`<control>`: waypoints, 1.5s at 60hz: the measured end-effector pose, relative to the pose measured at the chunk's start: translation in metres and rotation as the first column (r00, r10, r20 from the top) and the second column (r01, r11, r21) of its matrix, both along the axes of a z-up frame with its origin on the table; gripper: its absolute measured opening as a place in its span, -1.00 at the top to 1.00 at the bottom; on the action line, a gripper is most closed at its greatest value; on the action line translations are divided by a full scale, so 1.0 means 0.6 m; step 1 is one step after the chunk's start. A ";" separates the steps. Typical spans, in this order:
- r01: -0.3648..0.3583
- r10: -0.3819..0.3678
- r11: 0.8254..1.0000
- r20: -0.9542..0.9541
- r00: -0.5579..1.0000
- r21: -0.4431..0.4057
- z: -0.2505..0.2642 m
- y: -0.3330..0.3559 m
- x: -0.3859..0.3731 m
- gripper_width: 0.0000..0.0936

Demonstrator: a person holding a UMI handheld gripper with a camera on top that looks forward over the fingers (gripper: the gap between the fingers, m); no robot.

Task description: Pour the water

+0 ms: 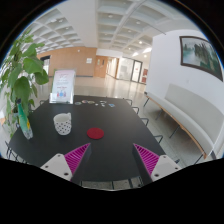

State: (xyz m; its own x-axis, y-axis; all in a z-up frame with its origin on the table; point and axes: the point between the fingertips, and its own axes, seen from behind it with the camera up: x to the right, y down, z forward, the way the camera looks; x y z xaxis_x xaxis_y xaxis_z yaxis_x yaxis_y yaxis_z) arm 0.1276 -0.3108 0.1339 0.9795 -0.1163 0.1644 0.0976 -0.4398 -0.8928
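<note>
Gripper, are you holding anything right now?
No. The gripper is open, with nothing between its fingers. The white cup stands on the table beyond them.

Even, bright indoor light is filling the room, coming from ceiling panels (120,25) overhead and from daylight entering through the glazed doors (125,68) at the far end. The pale floor (120,88) is reflecting this light and appearing washed out near the doors. The dark table (105,140) is showing a soft sheen and only faint shadows beside the white cup (63,124) and the red lid (95,132). The wide-angle lens is bending straight lines strongly: the right wall (185,100) and the ceiling are curving toward the rim. Fine detail is blurring in the distance, and the plant (22,75) is looking slightly soft.
</note>
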 end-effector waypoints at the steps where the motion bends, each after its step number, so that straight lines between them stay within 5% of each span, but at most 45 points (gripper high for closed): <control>1: 0.000 0.000 1.000 0.001 1.000 0.000 -0.001 0.000 0.000 -0.82; 19: -0.033 0.034 0.999 0.040 0.999 -0.036 -0.036 -0.005 -0.037 -0.83; 34: -0.166 0.167 0.984 0.008 0.986 -0.061 -0.091 -0.025 -0.194 -0.82; 54: -0.378 0.381 0.925 -0.084 0.921 0.052 -0.092 0.033 -0.550 -0.84; 65: -0.394 0.404 0.913 -0.098 0.910 0.104 -0.101 0.119 -0.676 -0.83; 74: -0.365 0.376 0.921 -0.068 0.924 0.138 -0.120 0.198 -0.703 -0.82; 80: -0.339 0.351 0.931 -0.080 0.933 0.139 -0.138 0.234 -0.711 -0.63; 83: -0.338 0.353 0.929 -0.087 0.932 0.151 -0.141 0.245 -0.716 -0.50; 85: -0.340 0.358 0.925 -0.091 0.929 0.167 -0.140 0.253 -0.719 -0.24; 90: -0.335 0.358 0.923 -0.104 0.928 0.189 -0.137 0.258 -0.723 -0.11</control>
State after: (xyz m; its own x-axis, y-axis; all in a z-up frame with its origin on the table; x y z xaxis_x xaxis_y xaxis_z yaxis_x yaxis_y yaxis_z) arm -0.3064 -0.1557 0.0518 0.9747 0.2207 0.0368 0.0920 -0.2454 -0.9651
